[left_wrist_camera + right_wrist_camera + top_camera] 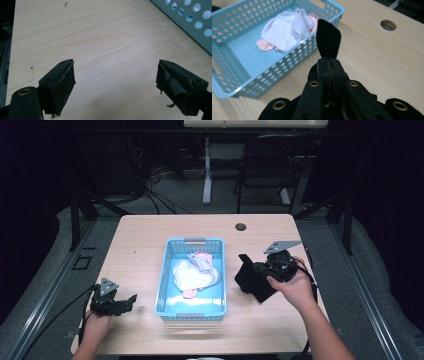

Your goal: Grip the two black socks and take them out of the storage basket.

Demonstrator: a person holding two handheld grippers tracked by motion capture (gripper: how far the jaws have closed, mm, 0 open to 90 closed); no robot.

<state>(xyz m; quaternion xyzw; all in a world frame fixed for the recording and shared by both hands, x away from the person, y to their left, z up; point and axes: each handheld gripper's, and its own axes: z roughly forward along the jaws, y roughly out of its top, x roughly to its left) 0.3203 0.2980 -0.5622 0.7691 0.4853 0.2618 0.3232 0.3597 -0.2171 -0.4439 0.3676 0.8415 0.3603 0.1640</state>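
Note:
A light blue perforated basket [167, 270] stands in the middle of the wooden table, holding white and pink cloths [196, 271]. My right gripper [255, 270] hangs just right of the basket, shut on a black cloth [252, 281] that droops from its jaws. In the right gripper view the black cloth [328, 40] sticks up from the closed jaws, with the basket [287, 58] and its white and pink cloths [287, 30] beyond. My left gripper [129, 301] rests low on the table left of the basket, open, with bare wood between its fingers [62, 85]. The basket's wall [190, 25] shows at the upper right of the left gripper view.
A round cable hole [241, 226] sits near the table's far edge, also seen as a cable hole [388, 25] in the right gripper view. A black chair [272, 165] and a desk leg [207, 170] stand beyond the table.

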